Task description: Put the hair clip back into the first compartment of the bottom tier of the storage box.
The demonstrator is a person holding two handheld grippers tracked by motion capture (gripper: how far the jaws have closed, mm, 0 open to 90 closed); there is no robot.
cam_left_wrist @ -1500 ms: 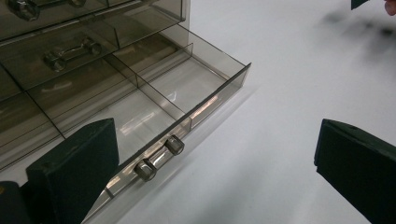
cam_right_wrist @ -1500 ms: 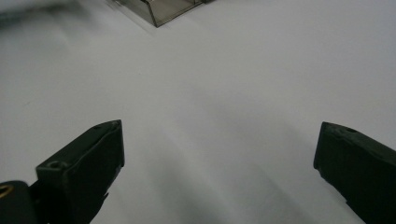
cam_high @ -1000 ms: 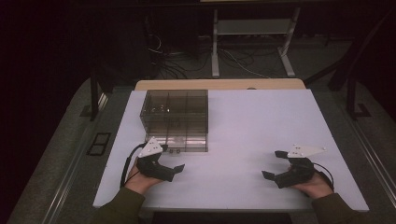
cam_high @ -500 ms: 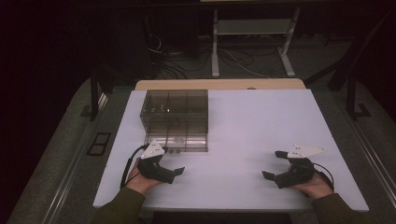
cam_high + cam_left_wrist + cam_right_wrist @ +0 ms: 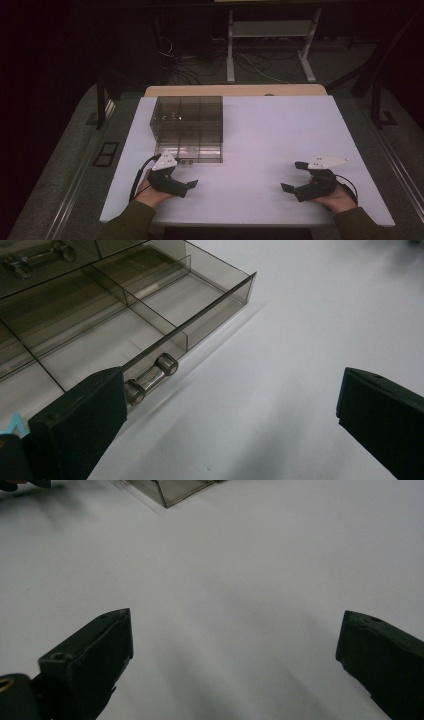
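Drawer handle of the smoky clear organizer box, a small metal bar, sits at the box's near edge on the left half of the white bench. Just near of it, the left gripper has its jaws spread wide and empty. Judging by this, the reach is underway; next comes closing on the bar. The right gripper, also agape, rests far right. Beyond lies a dim room with cables.

Olive sleeves, black blocky fingers
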